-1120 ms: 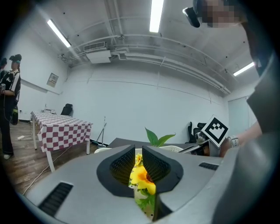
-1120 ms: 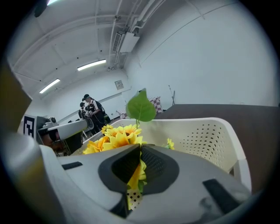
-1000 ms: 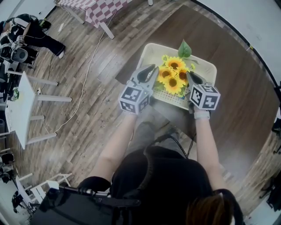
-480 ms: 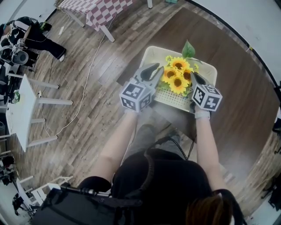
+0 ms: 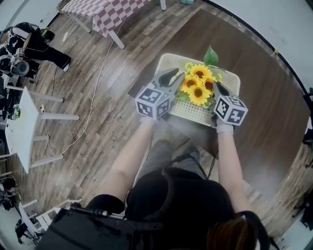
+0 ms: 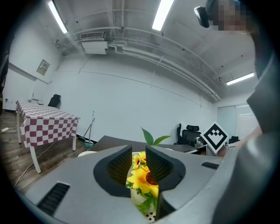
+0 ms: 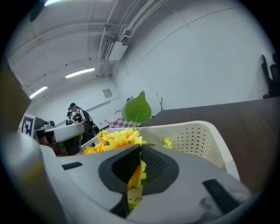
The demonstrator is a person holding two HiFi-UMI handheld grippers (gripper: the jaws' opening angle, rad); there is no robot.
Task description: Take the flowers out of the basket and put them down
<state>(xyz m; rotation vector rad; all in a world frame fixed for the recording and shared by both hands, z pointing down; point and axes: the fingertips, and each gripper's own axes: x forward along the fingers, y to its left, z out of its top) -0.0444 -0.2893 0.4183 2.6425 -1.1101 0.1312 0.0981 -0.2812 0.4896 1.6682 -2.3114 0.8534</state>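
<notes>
A bunch of yellow sunflowers (image 5: 198, 88) with a big green leaf (image 5: 211, 56) stands in a cream perforated basket (image 5: 168, 61) on the dark table. My left gripper (image 5: 174, 78) is at the bunch's left side. Its jaws have just been opening and are open, with the sunflowers (image 6: 142, 175) showing in the gap, untouched by the pads. My right gripper (image 5: 216, 88) is at the bunch's right side, over the basket, its jaws shut tip to tip. In the right gripper view (image 7: 140, 148), yellow petals (image 7: 118, 138) and the basket wall (image 7: 197, 138) lie just beyond them.
The basket sits near the front edge of a dark brown table (image 5: 264, 97). On the wooden floor to the left stand a checked-cloth table (image 5: 110, 12) and a white table (image 5: 22, 127), with a cable trailing between. People stand at the far left (image 5: 29, 44).
The left gripper's jaws have spread wider and it has edged closer to the sunflowers. The right gripper stays shut in the same spot.
</notes>
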